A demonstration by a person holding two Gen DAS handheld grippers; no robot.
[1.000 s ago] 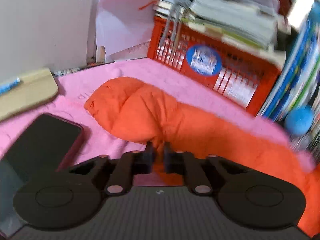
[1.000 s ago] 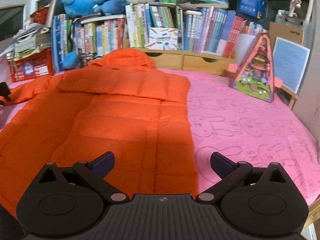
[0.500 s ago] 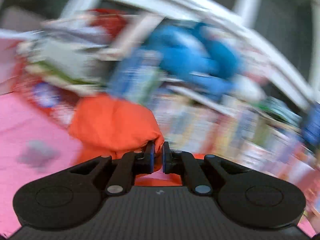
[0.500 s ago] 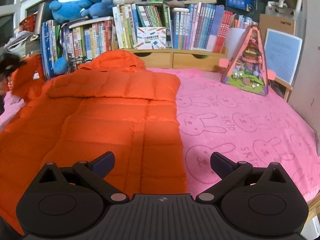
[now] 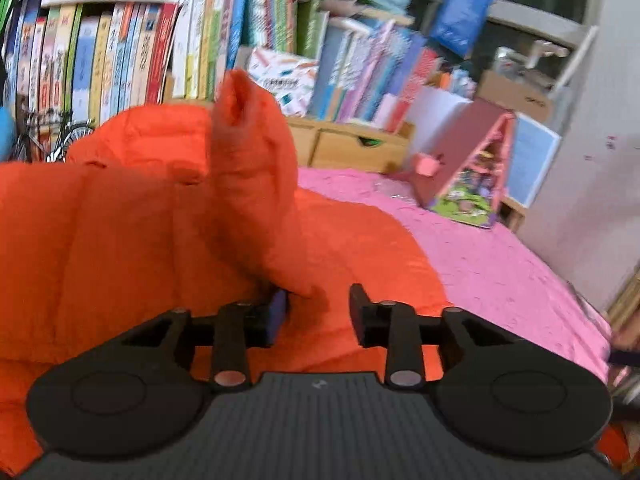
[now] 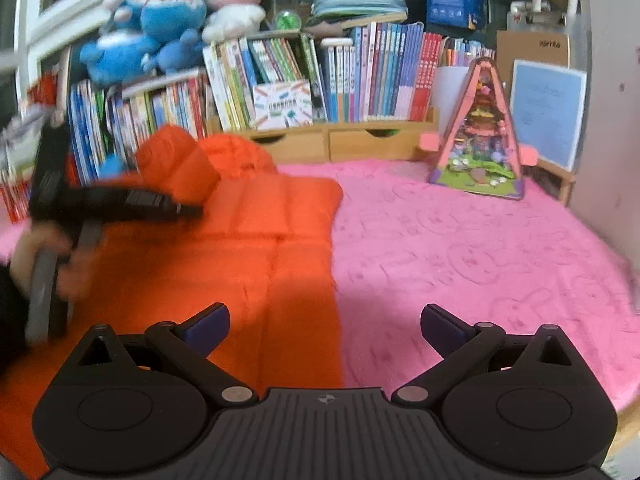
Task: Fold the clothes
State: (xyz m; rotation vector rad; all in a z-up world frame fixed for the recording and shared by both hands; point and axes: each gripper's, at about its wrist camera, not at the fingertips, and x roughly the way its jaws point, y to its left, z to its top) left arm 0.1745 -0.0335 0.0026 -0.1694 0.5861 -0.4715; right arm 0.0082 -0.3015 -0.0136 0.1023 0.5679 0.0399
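Note:
An orange puffer jacket (image 5: 100,240) lies spread on the pink bedcover (image 5: 480,256). One sleeve (image 5: 248,184) stands up over the jacket body, its lower end between the fingers of my left gripper (image 5: 318,306). Those jaws are opening; the cloth brushes the left pad (image 5: 278,312) but is not pinched. In the right wrist view the left gripper (image 6: 192,211), held by a hand (image 6: 36,248), hovers over the jacket (image 6: 240,248) with the sleeve (image 6: 176,164) bunched at its tip. My right gripper (image 6: 324,320) is open and holds nothing, low over the jacket's right edge.
Shelves of books (image 6: 360,76) and wooden drawers (image 6: 360,144) line the far side, with plush toys (image 6: 160,28) on top. A pink triangular toy house (image 6: 480,140) stands on the bedcover (image 6: 480,260) at the back right. A wall (image 5: 592,160) closes the right side.
My left gripper swung the sleeve from the bed's left end, by the red crate, across onto the jacket body, and its jaws have parted. The right gripper shifted only slightly.

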